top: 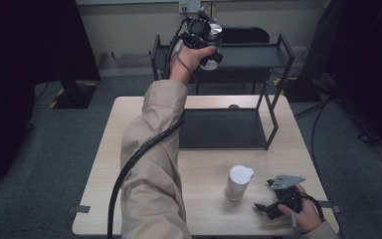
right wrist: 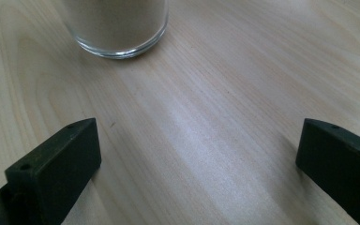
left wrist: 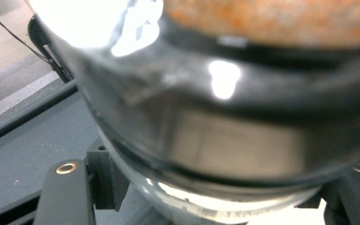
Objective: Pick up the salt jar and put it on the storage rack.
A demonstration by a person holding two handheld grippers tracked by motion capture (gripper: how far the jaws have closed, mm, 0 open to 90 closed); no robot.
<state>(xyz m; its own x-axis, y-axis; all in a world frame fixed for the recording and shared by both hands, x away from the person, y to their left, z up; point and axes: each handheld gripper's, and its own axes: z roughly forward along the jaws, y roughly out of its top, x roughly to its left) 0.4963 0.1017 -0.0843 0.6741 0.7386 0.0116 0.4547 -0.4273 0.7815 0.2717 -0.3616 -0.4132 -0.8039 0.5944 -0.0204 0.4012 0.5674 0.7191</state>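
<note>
Step in hand: we judge that we are carrying a glass jar (top: 212,42) to the top shelf of the black rack (top: 284,50), with the left gripper (top: 204,37) raised over that shelf.
Left gripper: its jaws are pinched on the jar; in the left gripper view the jar's curved glass wall (left wrist: 225,140) sits between the two black jaws, touching both.
Jar's place: it hangs above the rack's top shelf, towards its left end, and we cannot tell whether its base already touches the shelf.
Right gripper (top: 273,201): its jaws are spread wide with nothing between them, low over the wooden table (top: 104,164) in front of the rack.
Second jar (top: 238,181): it stands upright on the table in front of the rack, just beside the right gripper; its clear base (right wrist: 117,40) lies ahead of the spread jaws, apart from them.
Doing it well: we keep the jar upright, lower it straight onto the shelf inside the rack's raised edge, and loosen only once the base sits flat; a tilted release near the edge could tip it.
Hard to make out: the left gripper view is blurred and glare-washed, so the orange-brown contents (left wrist: 281,16) are unclear; the hand hides much of the jar from above; the second jar's top is cut off in the right gripper view.
</note>
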